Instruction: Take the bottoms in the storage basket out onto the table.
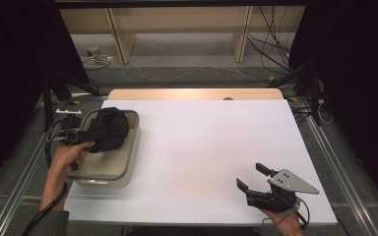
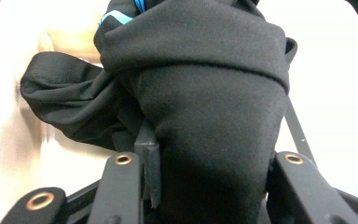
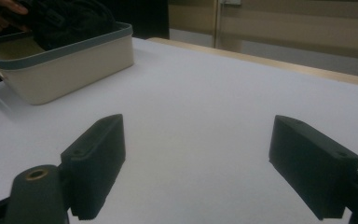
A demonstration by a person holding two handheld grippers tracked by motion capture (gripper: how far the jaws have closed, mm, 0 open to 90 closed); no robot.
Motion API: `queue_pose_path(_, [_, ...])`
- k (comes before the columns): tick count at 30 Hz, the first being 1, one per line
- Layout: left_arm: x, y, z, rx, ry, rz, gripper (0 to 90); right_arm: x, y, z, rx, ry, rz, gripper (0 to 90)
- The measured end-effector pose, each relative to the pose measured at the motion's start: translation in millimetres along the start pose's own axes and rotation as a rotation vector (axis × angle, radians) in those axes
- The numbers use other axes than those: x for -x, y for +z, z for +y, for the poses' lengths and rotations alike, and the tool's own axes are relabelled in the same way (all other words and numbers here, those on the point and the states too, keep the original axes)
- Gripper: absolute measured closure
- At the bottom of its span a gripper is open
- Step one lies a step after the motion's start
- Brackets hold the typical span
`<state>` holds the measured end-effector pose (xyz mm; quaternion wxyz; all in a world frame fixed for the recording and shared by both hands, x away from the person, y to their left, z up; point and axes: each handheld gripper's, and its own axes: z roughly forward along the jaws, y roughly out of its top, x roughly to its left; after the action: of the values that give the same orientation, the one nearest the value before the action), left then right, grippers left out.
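The black cloth [image 1: 108, 129] sits bunched in the cream bin [image 1: 123, 169] at the table's [image 1: 202, 147] left side, pinched between the jaws of the left gripper [image 1: 86, 135], with a blue trim showing at its top. The right gripper [image 1: 255, 179] rests near the table's front right, jaws spread wide with nothing between them.

A white table [image 1: 202, 147] with a pale wooden strip along its far edge carries a cream bin [image 1: 109, 167] with a grey rim, which sits near the left edge. A bundled black cloth [image 1: 109, 129] lies in the bin's far end. The right gripper [image 1: 253, 179] hovers at the table's near right corner.
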<state>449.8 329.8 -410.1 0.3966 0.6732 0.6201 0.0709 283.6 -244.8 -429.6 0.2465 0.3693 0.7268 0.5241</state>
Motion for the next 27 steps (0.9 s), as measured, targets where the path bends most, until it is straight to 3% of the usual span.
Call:
queue_pose_path(9, [5.1, -10.5, 3.7, 0.043, 0.007, -0.029, 59.5, 0.1, -0.1, -0.1, 0.000, 0.001, -0.001, 19.3])
queue_pose_path(27, [13.7, -28.6, 10.0, 0.125, -0.017, -0.130, 59.5, 0.3, 0.2, -0.5, 0.002, 0.008, 0.001, 19.3])
